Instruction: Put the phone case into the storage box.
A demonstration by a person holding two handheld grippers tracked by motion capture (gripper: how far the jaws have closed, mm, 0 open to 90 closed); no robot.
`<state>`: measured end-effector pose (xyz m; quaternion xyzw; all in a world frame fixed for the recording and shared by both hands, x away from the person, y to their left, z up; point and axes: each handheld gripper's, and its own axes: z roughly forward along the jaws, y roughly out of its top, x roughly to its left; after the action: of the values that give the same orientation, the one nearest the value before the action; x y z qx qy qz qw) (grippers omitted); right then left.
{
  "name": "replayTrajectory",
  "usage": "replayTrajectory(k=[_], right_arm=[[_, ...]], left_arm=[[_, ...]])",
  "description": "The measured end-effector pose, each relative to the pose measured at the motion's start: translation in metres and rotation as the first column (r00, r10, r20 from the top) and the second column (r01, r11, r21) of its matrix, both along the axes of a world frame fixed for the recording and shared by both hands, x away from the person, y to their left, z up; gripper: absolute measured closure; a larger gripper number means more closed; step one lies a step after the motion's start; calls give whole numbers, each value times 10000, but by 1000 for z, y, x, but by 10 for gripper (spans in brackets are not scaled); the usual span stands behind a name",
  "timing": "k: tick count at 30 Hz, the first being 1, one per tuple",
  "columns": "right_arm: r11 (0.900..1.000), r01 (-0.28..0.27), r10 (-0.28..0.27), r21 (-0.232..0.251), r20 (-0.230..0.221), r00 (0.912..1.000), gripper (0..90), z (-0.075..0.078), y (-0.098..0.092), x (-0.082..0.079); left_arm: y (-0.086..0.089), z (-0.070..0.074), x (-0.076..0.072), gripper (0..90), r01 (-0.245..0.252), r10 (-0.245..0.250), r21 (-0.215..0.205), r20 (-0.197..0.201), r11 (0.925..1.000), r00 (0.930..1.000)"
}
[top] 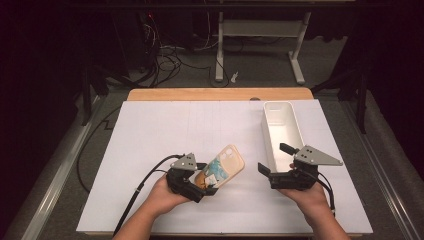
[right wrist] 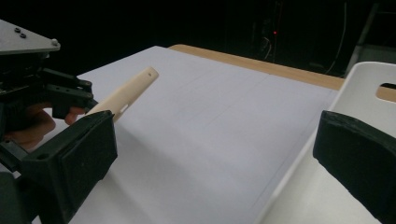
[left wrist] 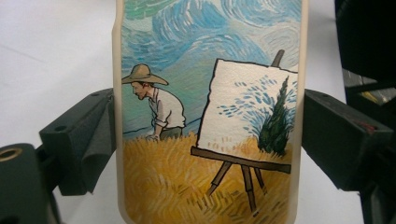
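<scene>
Cream-edged painted phone case [left wrist: 210, 116] is clamped across its long sides in my left gripper [top: 207, 182], lifted above the white table [top: 165, 135]. I judge it light, thin, flexible, slippery. My right gripper [top: 274, 159] gapes empty beside the white bin [top: 282, 125].

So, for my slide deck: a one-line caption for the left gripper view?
Left gripper fingers clamp a cream-edged phone case printed with a painter and easel in a wheat field.
</scene>
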<state>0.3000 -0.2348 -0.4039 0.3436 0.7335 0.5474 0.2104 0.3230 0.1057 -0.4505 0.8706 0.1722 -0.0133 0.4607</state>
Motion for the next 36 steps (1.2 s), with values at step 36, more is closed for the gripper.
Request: replayTrajectory(k=[36], right_arm=[[9120, -4046, 4077, 678, -396, 9123, 0, -2, 35, -13]], left_arm=[[2, 3, -9, 115, 1586, -1591, -259, -167, 9870, 9871]])
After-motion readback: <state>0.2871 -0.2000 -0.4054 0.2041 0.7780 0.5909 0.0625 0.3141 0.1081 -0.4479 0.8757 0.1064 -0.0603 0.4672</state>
